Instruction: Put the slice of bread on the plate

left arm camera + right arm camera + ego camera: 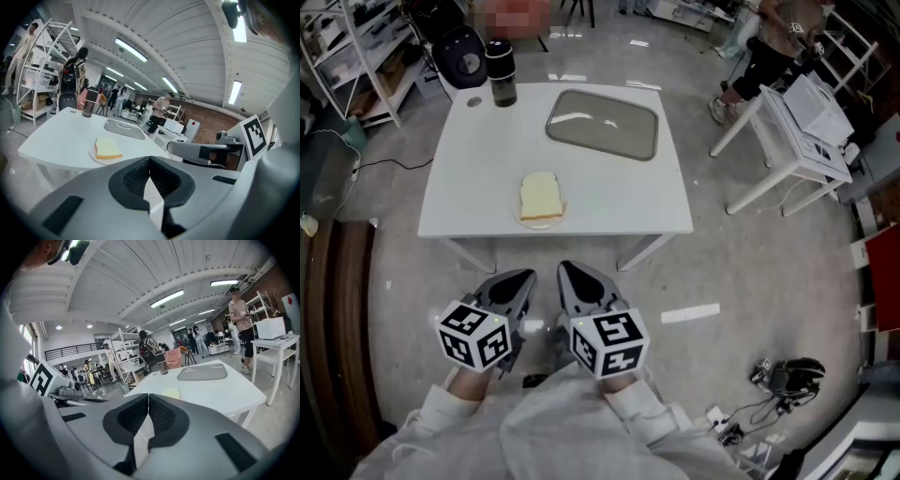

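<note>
A pale yellow slice of bread (pixel 539 195) lies on a small white plate (pixel 546 222) near the front edge of the white table (pixel 609 197). The same bread (pixel 107 147) shows in the left gripper view, and faintly as the bread (pixel 172 393) in the right gripper view. My left gripper (pixel 522 279) and right gripper (pixel 568 275) hang side by side below the table's front edge, well short of the bread. Both are shut with nothing between their jaws.
A grey tray (pixel 603 124) lies at the table's back right. A dark tumbler (pixel 501 72) stands at the back left. A second white table (pixel 797 131) with papers is to the right. Cables and a device (pixel 787 377) lie on the floor at right. People stand in the background.
</note>
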The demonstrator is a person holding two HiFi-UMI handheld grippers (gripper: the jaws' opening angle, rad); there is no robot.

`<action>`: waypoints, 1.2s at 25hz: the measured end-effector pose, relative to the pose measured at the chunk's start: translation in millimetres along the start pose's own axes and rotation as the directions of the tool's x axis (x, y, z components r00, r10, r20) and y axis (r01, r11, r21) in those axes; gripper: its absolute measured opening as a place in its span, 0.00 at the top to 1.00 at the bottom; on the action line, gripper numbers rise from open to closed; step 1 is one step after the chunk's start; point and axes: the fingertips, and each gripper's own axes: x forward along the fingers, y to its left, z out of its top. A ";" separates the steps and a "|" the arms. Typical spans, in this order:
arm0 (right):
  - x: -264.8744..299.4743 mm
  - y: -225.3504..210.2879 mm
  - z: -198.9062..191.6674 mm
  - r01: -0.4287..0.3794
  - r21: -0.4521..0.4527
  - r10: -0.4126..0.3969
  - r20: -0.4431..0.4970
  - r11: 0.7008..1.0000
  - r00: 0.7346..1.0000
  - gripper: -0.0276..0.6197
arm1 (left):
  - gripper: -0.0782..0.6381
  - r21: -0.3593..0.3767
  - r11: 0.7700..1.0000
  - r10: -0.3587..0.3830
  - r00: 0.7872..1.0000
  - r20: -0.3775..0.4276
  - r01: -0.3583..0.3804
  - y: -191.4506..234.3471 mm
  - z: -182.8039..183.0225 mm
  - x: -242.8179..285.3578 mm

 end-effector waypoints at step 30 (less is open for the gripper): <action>110.7 -84.0 28.1 -0.058 0.027 0.061 -0.110 0.998 0.992 0.94 | 0.88 -0.084 0.994 0.057 0.996 -0.074 -0.063 74.5 45.6 107.2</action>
